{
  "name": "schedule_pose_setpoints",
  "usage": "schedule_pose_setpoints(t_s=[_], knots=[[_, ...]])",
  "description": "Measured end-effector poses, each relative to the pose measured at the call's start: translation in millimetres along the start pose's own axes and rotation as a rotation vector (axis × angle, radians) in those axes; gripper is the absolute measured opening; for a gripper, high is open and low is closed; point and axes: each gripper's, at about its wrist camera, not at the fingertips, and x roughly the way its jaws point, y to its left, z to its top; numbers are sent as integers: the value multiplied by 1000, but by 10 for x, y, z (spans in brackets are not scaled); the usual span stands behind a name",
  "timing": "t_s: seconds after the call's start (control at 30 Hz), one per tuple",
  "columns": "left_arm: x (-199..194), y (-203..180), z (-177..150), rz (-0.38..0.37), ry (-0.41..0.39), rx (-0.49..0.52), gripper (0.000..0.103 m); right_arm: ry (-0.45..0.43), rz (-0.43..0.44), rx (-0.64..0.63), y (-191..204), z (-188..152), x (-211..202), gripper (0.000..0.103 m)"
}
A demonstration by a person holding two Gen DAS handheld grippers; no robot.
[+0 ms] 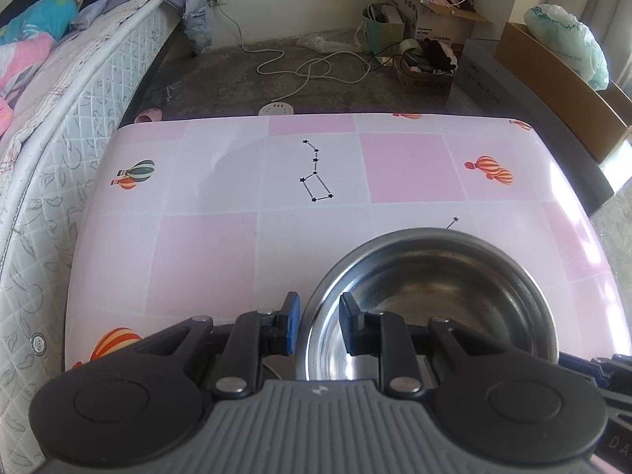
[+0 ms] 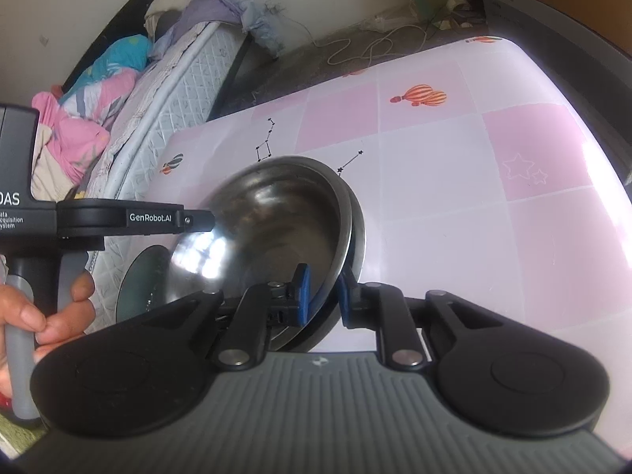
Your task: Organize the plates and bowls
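Note:
A steel bowl [image 1: 434, 288] sits low over the near right part of the pink checked table [image 1: 237, 237]. My left gripper [image 1: 320, 322] is shut on its left rim, blue pad outside and the other finger inside. In the right wrist view the bowl [image 2: 276, 213] looks tilted, and a second steel rim [image 2: 357, 229] shows just behind it, as if two bowls are nested. My right gripper [image 2: 323, 296] straddles the near rim with a slim gap at the pads, so it is open. The left gripper [image 2: 205, 219] reaches the bowl's far-left rim, with a person's hand [image 2: 39, 316] on its handle.
A mattress [image 1: 59, 138] with bedding runs along the table's left side. Cardboard boxes [image 1: 434, 19] and a white cable [image 1: 316, 67] lie on the floor beyond the far edge. A dark round disc [image 2: 142, 276] shows below the bowl at the table's left edge.

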Motion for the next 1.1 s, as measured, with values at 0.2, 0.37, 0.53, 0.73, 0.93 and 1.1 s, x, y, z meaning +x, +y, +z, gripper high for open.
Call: schedule_pose_setpoints(t_s=[0.2,0.37,0.53,0.73,0.93,1.1], knots=[[-41,-32,-3,2,-5,10,23,-3,-15,-21,69,36,17,21],[-141,-5,-5,-1,-23,6,23,0,-42,-55,130,40,-8,35],[-265,62,-33,-12,-36,-5,23,1,-66,-109,188,76,-63,49],[-533,221,-136,-46,-74,-24,41,-47,-84,-122,217,141,-244,50],[-879,545,-326,-83,-117,-75,64,-73,-43,-78,132,137,-518,50],[-1107,862,-537,-82,-134,-136,75,-103,0,-87,234,24,-831,50]])
